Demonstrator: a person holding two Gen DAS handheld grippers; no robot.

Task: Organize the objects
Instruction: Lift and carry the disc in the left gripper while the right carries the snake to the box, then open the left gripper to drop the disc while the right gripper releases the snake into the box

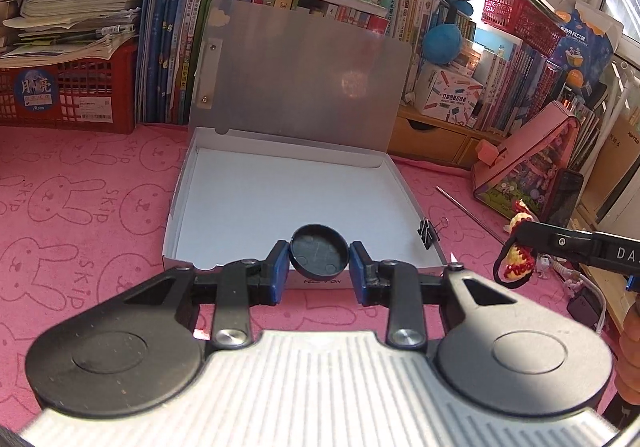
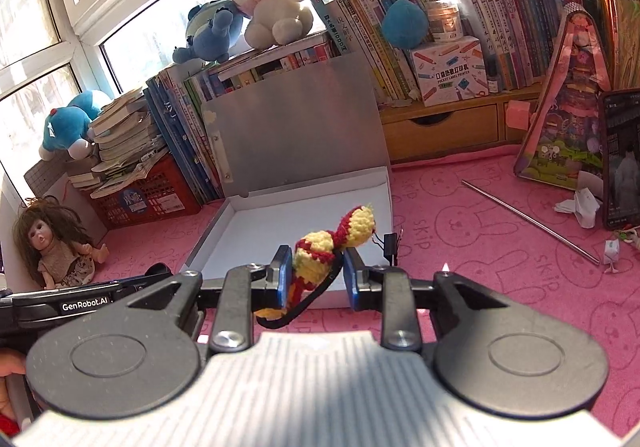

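The shallow white cardboard box (image 1: 280, 203) lies open on the pink rabbit-print table mat (image 1: 80, 207), its grey lid (image 1: 300, 87) standing upright against the row of books (image 1: 172, 47) along the mat's far edge. The box floor is bare, and its near rim sits just beyond both claws. A black binder clip (image 1: 427, 234) is clamped on the box's right rim near the near-right corner. To the right of the box a thin metal rod (image 2: 528, 217) lies slantwise on the mat, with open mat between it and the box.

The left gripper (image 1: 319, 267) is clamped on a round black plastic lid (image 1: 318, 251), which stands tilted between the blue pads above the box's near rim. The right gripper (image 2: 314, 271) is closed on a yellow-and-red crocheted toy (image 2: 316, 251) with a black loop; the toy's upper part pokes out past the fingertips over the box's near-right corner, though it may hang just short of it.
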